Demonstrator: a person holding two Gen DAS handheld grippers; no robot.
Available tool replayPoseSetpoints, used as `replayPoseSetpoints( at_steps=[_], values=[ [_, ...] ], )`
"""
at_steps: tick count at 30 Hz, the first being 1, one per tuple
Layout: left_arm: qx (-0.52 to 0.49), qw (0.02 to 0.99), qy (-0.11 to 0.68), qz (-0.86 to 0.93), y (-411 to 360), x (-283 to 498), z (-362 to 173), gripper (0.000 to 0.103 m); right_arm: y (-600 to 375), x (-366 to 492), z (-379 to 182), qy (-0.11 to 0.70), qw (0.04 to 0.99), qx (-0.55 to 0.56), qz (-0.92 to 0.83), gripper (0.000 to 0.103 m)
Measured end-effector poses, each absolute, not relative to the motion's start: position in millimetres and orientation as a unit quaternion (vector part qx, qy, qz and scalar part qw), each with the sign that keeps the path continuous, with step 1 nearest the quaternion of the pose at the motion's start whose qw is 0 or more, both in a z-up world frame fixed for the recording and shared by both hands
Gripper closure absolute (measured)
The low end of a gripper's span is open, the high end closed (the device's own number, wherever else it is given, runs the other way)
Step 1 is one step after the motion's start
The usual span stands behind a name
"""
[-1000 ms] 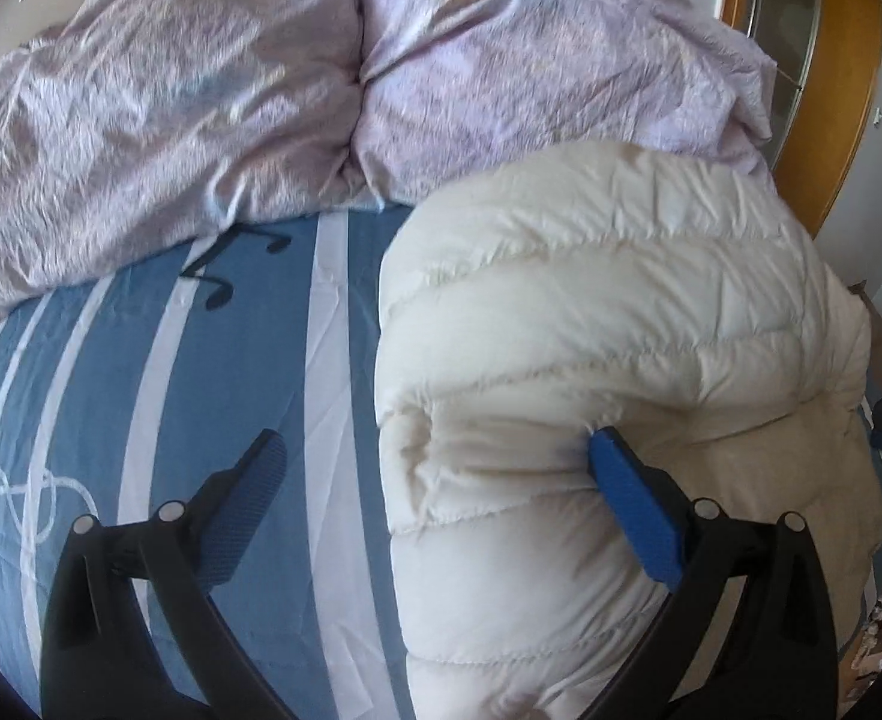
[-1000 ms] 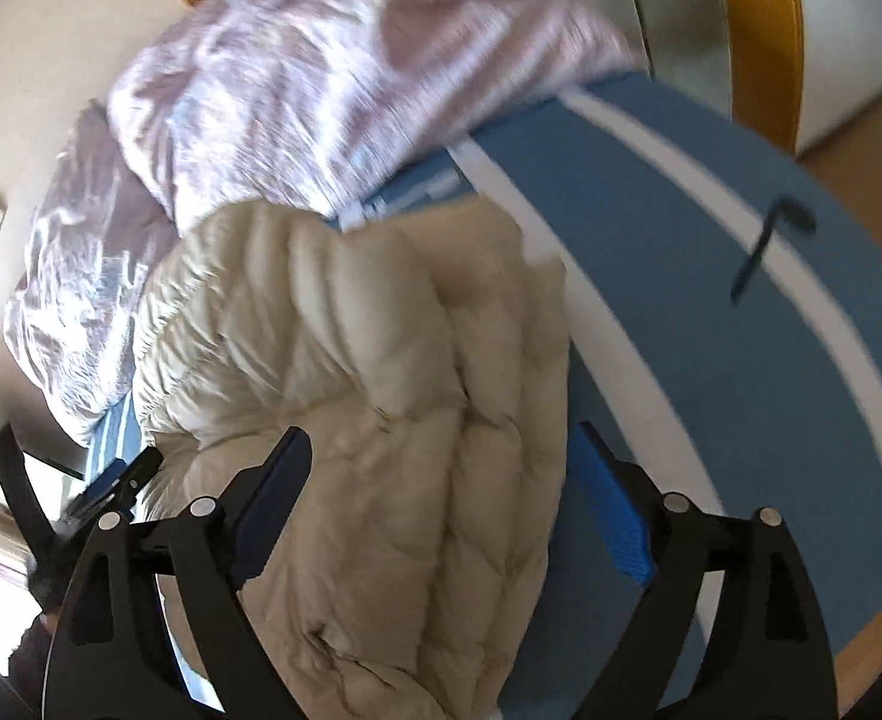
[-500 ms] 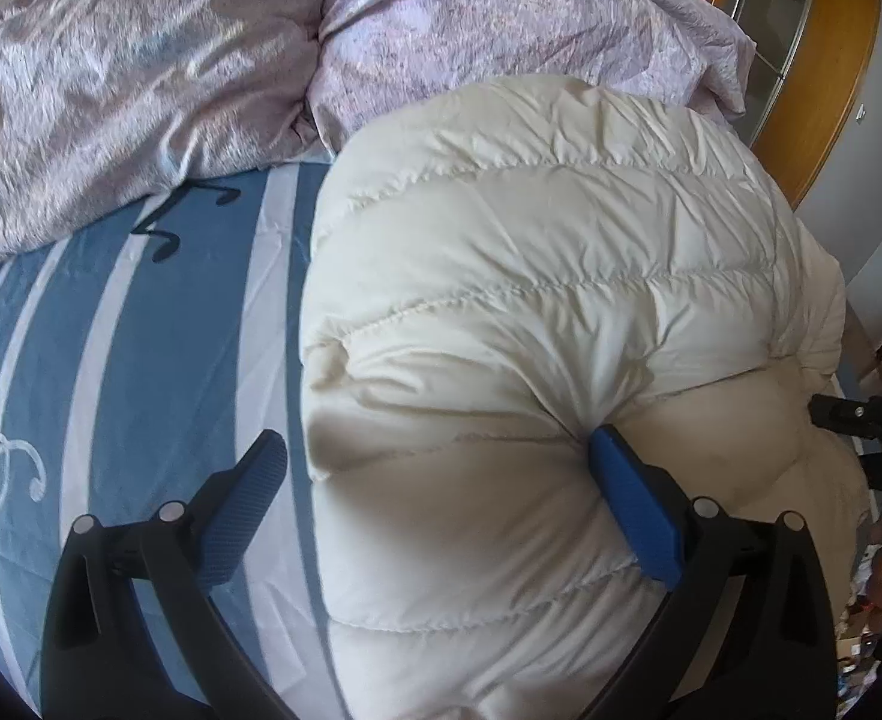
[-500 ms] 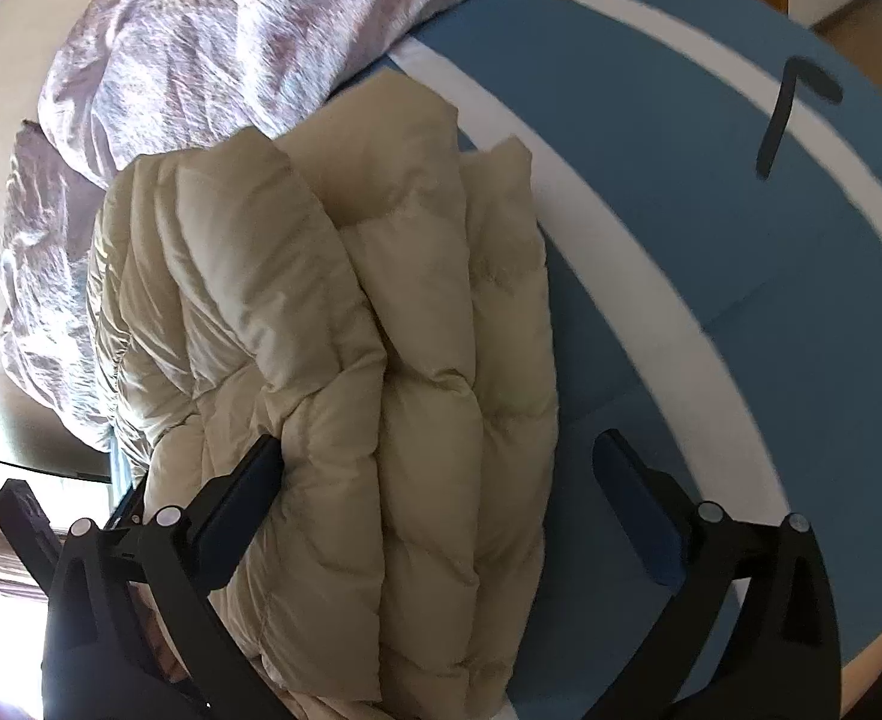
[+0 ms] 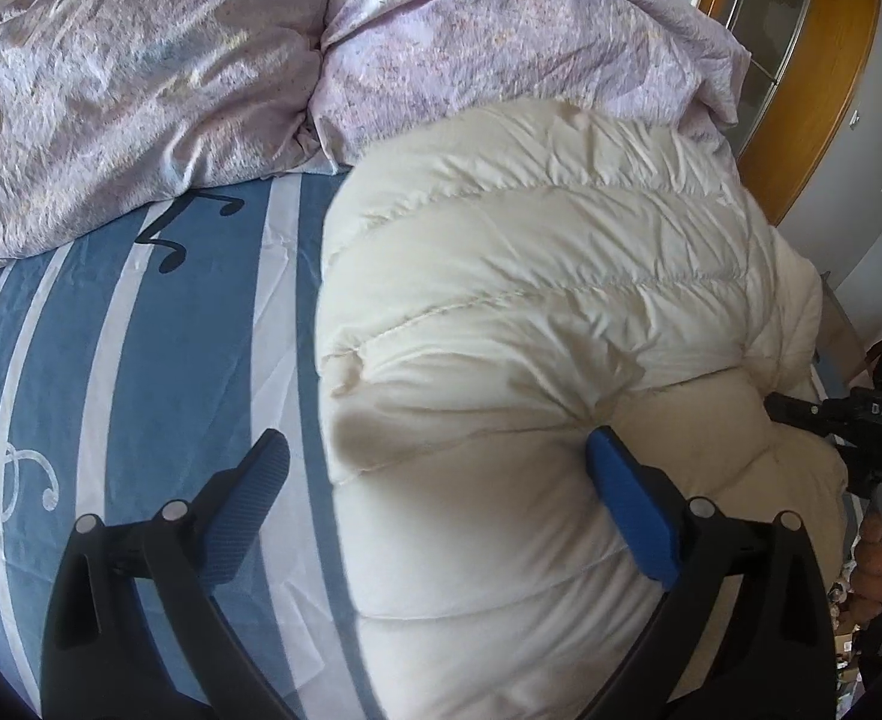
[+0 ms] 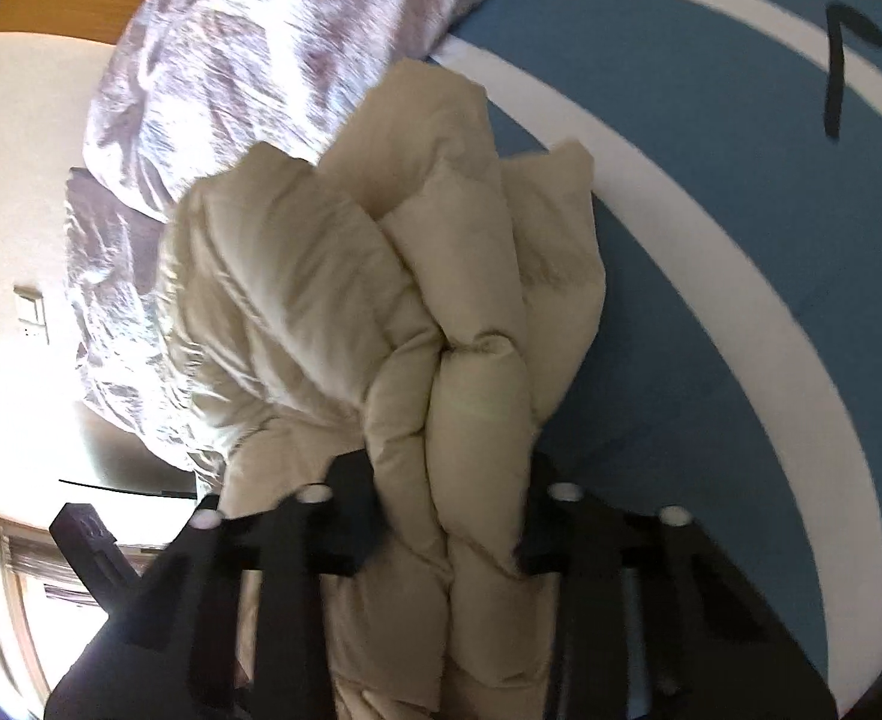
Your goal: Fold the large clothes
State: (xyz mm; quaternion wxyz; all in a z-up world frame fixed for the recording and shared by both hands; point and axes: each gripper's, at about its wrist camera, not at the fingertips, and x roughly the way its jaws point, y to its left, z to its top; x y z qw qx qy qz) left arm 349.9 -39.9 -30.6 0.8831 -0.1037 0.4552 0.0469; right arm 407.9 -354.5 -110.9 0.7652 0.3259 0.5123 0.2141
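**Two grippers at one folded down jacket on the bed**

One bed sheet, blue with white stripes and black musical-note prints [image 5: 111,372], covers the left of the left wrist view. Behind it lies a crumpled lilac duvet [image 5: 141,78] across the head of the bed.

The left gripper [image 5: 435,492] stands released, jaws wide apart. Its left blue ribbed pad [image 5: 249,504] hangs over bare sheet, clear of any fabric. Its right blue pad [image 5: 633,510] presses into a crease of the cream quilted down jacket [image 5: 531,276], denting it; nothing is pinched between the two pads.

The jacket lies folded in a thick puffy bundle on the right half of the sheet, its far edge touching the duvet.

At the right edge of the same view, the right gripper [image 5: 801,408] reaches the jacket's side, a hand [image 5: 879,558] on its handle below.

In the right wrist view, the right gripper [image 6: 447,516] is clenched on the stacked layers of the jacket [image 6: 333,288]; its jaws have just been closing, and the fabric bulges up between the black fingers. The striped sheet [image 6: 711,300] runs to the right of the bundle, the duvet [image 6: 249,48] behind it.
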Motion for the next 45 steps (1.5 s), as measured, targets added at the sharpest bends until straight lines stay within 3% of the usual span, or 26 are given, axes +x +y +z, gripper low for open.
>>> replayPoseSetpoints(
  at_steps=[7, 24, 31, 34, 37, 42, 45],
  values=[
    [-0.143, 0.878, 0.455, 0.043, -16.8, 347.3, -22.8, 0.004, -362.5, 414.0, -98.5, 0.499, 0.785, 0.316, 0.186, 0.085],
    [-0.209, 0.85, 0.484, -0.012, -4.3, 365.3, -36.4, 0.004, -366.4, 414.8, -104.5, 0.506, 0.777, 0.328, 0.181, 0.085],
    [-0.302, 0.802, 0.512, -0.054, -2.1, 380.8, -67.3, 0.006, -363.6, 420.3, -106.8, 0.509, 0.772, 0.333, 0.184, 0.085],
    [-0.344, 0.785, 0.512, -0.065, -2.2, 383.6, -77.9, 0.011, -366.7, 421.8, -108.4, 0.51, 0.768, 0.339, 0.19, 0.085],
    [-0.363, 0.782, 0.503, -0.07, -2.6, 383.6, -79.4, 0.024, -370.9, 424.2, -110.8, 0.509, 0.763, 0.347, 0.196, 0.085],
    [-0.372, 0.788, 0.483, -0.081, 4.6, 382.4, -68.6, 0.056, -370.3, 428.8, -112.6, 0.502, 0.75, 0.372, 0.217, 0.085],
    [-0.37, 0.797, 0.47, -0.083, 13.0, 377.3, -58.4, 0.064, -363.8, 432.8, -107.7, 0.496, 0.745, 0.379, 0.236, 0.085]
  ],
)
